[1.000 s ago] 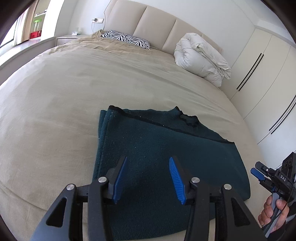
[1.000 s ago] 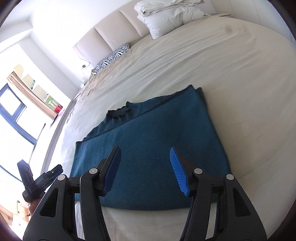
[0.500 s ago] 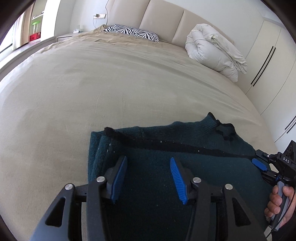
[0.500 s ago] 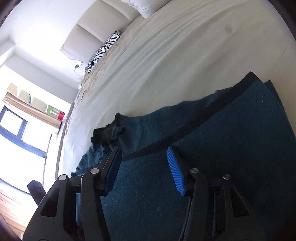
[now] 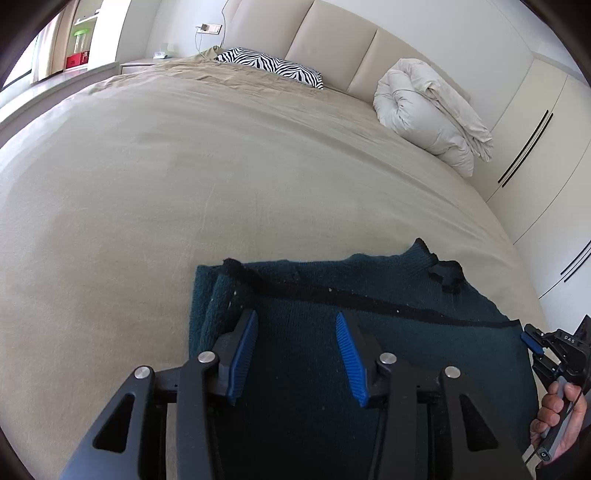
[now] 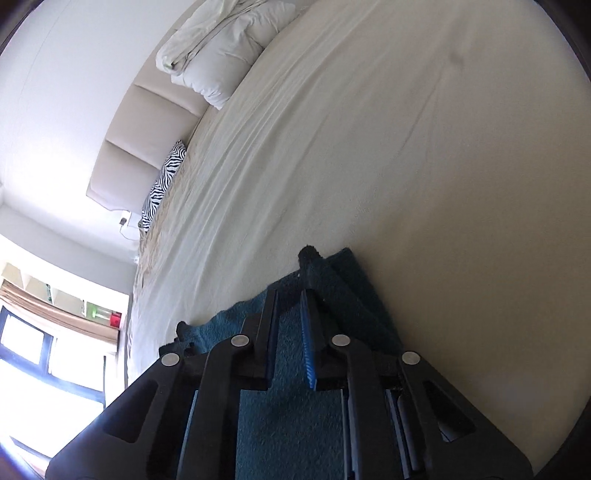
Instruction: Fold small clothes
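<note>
A dark teal knit sweater point(image 5: 406, 332) with black trim lies folded on the beige bed point(image 5: 184, 184). My left gripper point(image 5: 295, 317) hovers over the sweater's left part near its folded edge. Its jaws stand apart and are closing slightly, and no pad presses the cloth. In the right wrist view the sweater point(image 6: 288, 424) fills the foreground. My right gripper point(image 6: 290, 295) has its jaws closing narrowly on the sweater's edge, with teal fabric pinched between the pads and a dark corner bunched up beyond them. The right gripper point(image 5: 528, 338), held by a hand point(image 5: 554, 424), also shows at the sweater's right edge.
A rolled white duvet point(image 5: 428, 110) and a zebra pillow point(image 5: 269, 68) lie by the padded headboard point(image 5: 332, 33). White wardrobe doors point(image 5: 546, 147) stand to the right of the bed. A window point(image 6: 37, 350) is on the far side.
The right gripper rolled, sank to the sweater's edge and narrowed its jaws onto the fabric. The left gripper moved forward and down towards the sweater's left folded edge.
</note>
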The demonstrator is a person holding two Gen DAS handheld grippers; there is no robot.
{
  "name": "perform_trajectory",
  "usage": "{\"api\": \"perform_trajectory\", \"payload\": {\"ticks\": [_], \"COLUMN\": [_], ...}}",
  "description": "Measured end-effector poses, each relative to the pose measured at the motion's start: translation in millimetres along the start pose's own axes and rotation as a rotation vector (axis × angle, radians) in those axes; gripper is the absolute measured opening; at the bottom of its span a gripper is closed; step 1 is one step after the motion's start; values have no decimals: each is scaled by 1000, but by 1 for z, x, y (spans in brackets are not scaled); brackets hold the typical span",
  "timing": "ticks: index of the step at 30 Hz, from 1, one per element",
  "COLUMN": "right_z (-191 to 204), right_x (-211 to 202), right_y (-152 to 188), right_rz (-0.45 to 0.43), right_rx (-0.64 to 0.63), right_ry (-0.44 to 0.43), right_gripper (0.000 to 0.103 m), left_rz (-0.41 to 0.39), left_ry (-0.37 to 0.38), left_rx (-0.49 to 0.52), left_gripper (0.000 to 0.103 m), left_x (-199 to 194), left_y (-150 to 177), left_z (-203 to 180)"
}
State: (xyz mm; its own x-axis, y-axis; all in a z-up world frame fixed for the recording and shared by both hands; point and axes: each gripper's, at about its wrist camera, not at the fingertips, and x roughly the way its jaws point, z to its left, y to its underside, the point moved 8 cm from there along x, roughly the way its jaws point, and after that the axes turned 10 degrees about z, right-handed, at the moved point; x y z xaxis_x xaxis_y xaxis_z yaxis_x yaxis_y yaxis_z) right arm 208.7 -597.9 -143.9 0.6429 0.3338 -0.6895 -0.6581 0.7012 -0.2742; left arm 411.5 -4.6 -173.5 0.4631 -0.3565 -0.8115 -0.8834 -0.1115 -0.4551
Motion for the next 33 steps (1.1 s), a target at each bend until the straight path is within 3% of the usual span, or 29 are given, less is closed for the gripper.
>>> {"api": "perform_trajectory", "payload": {"ticks": [2,4,6,7,10,11,14,16,21,24,26,29,33], "right_z": [40,78,103,112,115,103,68,43,-37,-61,-46,8,74], "right_x": [-16,-14,-5,4,33,40,34,18,-39,-72,-79,-62,-14], "right_y": [29,72,122,148,208,221,214,197,145,137,143,169,212], "right_rz": [20,96,165,214,327,345,319,264,77,2,21,127,274], "right_rx": [-82,-155,-201,-212,-222,-196,-126,-61,86,167,143,58,7], "right_ry": [-89,-169,-223,-250,-277,-257,-276,-279,-172,-141,-158,-259,-360], "right_gripper": [16,28,49,54,55,53,32,32,32,37,39,39,40], "left_rz": [-28,-49,-27,-15,39,38,49,52,48,38,2,5,51], "left_ry": [39,36,38,42,-60,-56,-78,-81,-76,-73,-33,30,-37], "left_rx": [25,56,56,59,97,103,131,151,138,115,138,182,163], "left_gripper": [48,59,59,60,59,58,57,57,57,55,55,57,57], "left_x": [-25,-43,-49,-50,-36,-36,-42,-43,-52,-71,-89,-93,-68], "left_y": [21,48,78,91,121,125,129,133,140,143,147,150,151], "left_z": [-18,-34,-43,-44,-35,-30,-25,-22,-14,-19,-38,-70,-64]}}
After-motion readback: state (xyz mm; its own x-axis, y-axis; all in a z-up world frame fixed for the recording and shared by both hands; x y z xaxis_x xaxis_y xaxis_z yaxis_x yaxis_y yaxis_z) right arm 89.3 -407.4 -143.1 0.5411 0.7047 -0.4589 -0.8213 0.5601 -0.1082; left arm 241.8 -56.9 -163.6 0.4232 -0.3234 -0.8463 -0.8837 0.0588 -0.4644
